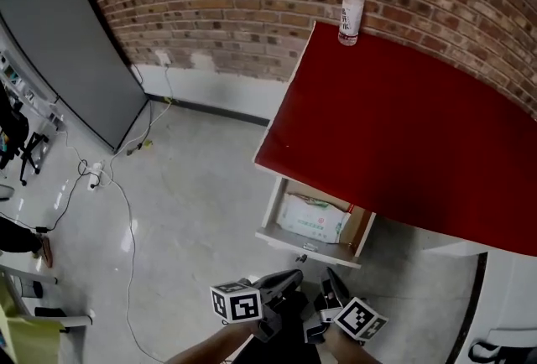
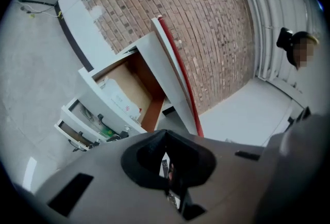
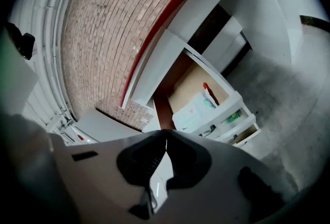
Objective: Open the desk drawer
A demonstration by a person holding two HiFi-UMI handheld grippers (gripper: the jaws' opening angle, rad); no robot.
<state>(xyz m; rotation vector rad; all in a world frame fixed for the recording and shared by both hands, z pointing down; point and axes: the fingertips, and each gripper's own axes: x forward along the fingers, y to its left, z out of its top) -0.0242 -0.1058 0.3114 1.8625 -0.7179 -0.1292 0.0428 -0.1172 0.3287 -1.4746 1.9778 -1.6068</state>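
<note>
Left gripper (image 1: 292, 277), right gripper (image 1: 332, 278) nearest: both jaw pairs pressed together, holding nothing, near drawer (image 1: 307, 241) front, not touching. Drawer stands pulled out under red desk (image 1: 403, 136), white packet (image 1: 315, 218) inside. Likely light, rigid, slides straight; take hold at front panel.

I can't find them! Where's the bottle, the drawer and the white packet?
bottle (image 1: 351, 16), head view, its label.
drawer (image 1: 281, 235), head view, its front wall.
white packet (image 1: 315, 220), head view, its middle.
</note>
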